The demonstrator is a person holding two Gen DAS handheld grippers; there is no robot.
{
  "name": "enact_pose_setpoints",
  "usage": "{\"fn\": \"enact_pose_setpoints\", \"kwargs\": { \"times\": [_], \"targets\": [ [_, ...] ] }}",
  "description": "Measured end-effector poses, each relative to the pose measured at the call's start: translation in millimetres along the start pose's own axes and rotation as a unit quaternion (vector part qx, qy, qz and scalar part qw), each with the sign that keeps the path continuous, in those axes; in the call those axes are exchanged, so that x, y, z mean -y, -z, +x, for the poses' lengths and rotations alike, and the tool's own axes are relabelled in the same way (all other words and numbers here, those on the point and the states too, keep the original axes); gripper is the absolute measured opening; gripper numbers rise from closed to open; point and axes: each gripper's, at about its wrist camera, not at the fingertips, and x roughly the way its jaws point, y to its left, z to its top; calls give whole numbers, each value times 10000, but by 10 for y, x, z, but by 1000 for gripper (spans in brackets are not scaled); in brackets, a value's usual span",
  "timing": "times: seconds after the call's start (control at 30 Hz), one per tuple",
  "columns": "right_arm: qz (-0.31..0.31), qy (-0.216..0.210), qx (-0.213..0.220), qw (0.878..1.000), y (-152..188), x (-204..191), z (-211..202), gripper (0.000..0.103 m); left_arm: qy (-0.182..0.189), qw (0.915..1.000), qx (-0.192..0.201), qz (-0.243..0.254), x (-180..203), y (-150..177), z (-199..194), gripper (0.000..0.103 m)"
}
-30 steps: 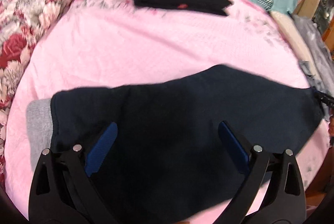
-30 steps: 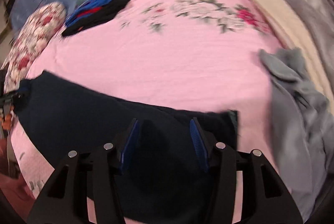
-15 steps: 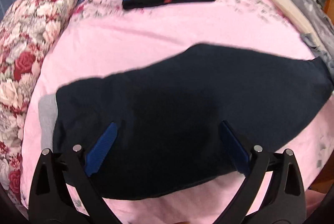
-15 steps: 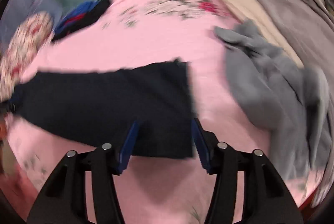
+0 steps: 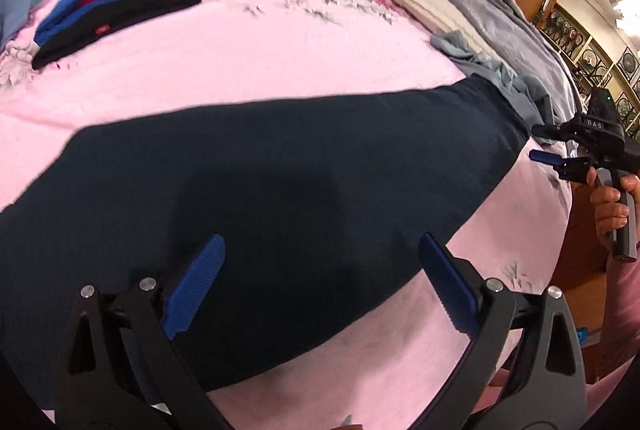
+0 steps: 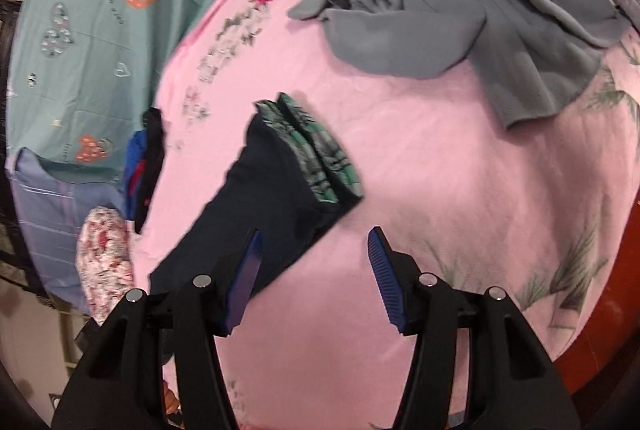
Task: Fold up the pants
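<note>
Pants [image 5: 260, 181] flat on pink sheet [image 5: 248, 61]; left tongs [image 5: 320, 270] wide, right tongs [image 6: 316, 270] half-spread, both angled down, empty.

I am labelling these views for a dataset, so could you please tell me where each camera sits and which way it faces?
Left wrist: on the left gripper, angled down across the dark pants on the pink blanket; its open jaws show, plus the right gripper in a hand.
Right wrist: on the right gripper, angled down at the pants' plaid-lined hem; open jaws show.
Shared: pants, blanket, grey garment, folded stack.
</note>
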Motion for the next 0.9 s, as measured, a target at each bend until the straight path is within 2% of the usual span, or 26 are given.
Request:
{"fn": "enact_pose_setpoints", "kwargs": {
  "times": [0.37,0.43,0.5,0.53,0.6,0.67,0.7,0.73,0.77,0.8,0.83,0.9],
  "targets": [
    [318,285,148,9990,-14,-52,31,56,-587,9974,-104,393,176,32,180,101],
    [97,152,397,9990,93,-211,-64,56,-547,9978,-95,369,157,31,171,101],
    [-426,15,497,9979,219,-448,-72,56,-527,9979,-87,363,149,32,165,101],
    [-755,-205,474,9958,291,-577,-34,56,-537,9978,-90,374,152,33,167,101],
    [-1336,-681,3,9887,417,-789,188,56,-553,9977,-96,393,163,35,172,101],
    [-1557,-817,-527,9830,491,-860,437,56,-545,9977,-88,382,162,38,167,101],
    [-1659,-661,-671,9816,505,-843,531,56,-533,9979,-84,356,156,41,166,101],
    [-1628,-514,-649,9832,484,-771,556,49,-525,9980,-73,342,152,44,160,101],
    [-1443,-676,-628,9852,422,-665,516,48,-489,9983,-49,315,142,46,151,101],
    [-1276,-639,-536,9883,369,-585,465,48,-471,9984,-46,302,135,43,151,101],
    [-1012,-435,-238,9936,283,-445,344,47,-456,9985,-46,283,129,38,154,101],
    [-806,152,290,9962,189,-295,142,48,-471,9984,-56,292,128,32,156,101]
  ]
}}
